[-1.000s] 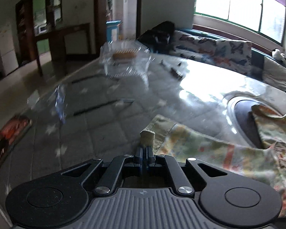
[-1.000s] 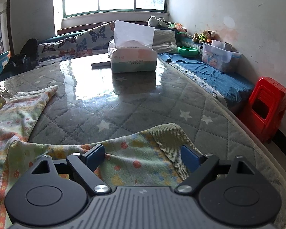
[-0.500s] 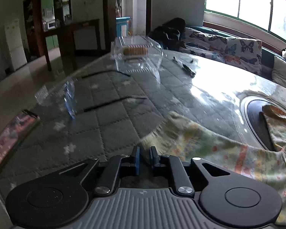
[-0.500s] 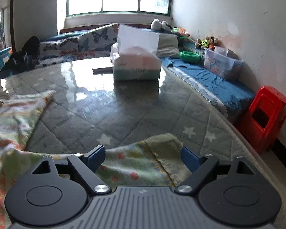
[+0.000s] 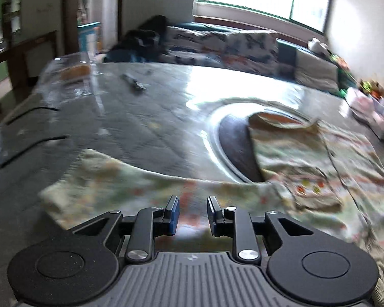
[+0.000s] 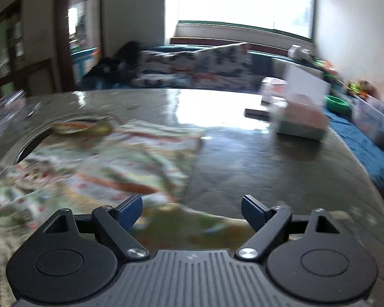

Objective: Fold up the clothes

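Observation:
A pale patterned garment (image 5: 307, 158) with orange and green print lies spread on the quilted grey table (image 5: 146, 117). One sleeve (image 5: 97, 179) runs to the left, just ahead of my left gripper (image 5: 191, 213), which is open and empty above the cloth. In the right wrist view the garment (image 6: 94, 163) covers the left half of the table. My right gripper (image 6: 192, 211) is wide open and empty over its near edge. Both views are motion-blurred.
A round dark inset (image 5: 233, 143) sits in the table, partly under the garment. A clear plastic box (image 5: 69, 76) and dark cables (image 5: 33, 143) lie at the left. A tissue box (image 6: 302, 117) stands at the right. A sofa (image 6: 197, 71) runs behind.
My left gripper has opened and let go of the sleeve cuff, which now lies on the table. Both grippers have swung towards the middle of the garment; the right stays open.

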Motion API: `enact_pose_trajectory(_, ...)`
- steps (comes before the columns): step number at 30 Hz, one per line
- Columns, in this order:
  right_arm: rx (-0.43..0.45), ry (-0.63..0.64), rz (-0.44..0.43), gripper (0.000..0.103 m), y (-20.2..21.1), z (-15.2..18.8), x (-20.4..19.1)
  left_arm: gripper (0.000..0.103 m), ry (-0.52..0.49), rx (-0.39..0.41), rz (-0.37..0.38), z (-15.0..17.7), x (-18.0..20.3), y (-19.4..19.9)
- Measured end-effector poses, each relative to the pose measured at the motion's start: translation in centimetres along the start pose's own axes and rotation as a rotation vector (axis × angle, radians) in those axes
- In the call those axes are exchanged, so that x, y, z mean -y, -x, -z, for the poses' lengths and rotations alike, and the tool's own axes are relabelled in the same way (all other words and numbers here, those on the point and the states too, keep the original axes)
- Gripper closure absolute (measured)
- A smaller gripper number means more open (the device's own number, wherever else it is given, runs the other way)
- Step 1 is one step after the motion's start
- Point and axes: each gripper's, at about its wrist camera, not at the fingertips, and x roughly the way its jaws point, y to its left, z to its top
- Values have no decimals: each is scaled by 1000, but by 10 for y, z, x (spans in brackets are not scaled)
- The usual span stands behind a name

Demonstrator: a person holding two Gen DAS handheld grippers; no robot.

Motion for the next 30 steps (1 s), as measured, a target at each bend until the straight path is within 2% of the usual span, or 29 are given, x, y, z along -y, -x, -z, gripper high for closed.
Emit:
enact_pose_trajectory(4, -17, 47, -34, 26, -11, 1, -21, 71, -32, -7, -1, 2, 10, -8)
enact_pose_trajectory(10, -67, 58, -40, 38, -23, 3, -22, 71, -15, -17, -32, -4, 3, -12)
enact_pose_trajectory(15, -54, 32, -79, 47, -26, -14, -17, 71, -42, 3, 17, -21, 18, -11)
enact_pose_trajectory(22, -106, 39, -121, 50, -69, -38, -19, 71, -143, -29, 121, -43, 72, -42)
enact_pose_trajectory(30, -138, 24, -104, 50, -111, -60, -9, 71, -212, -82, 163, -70, 113, -93)
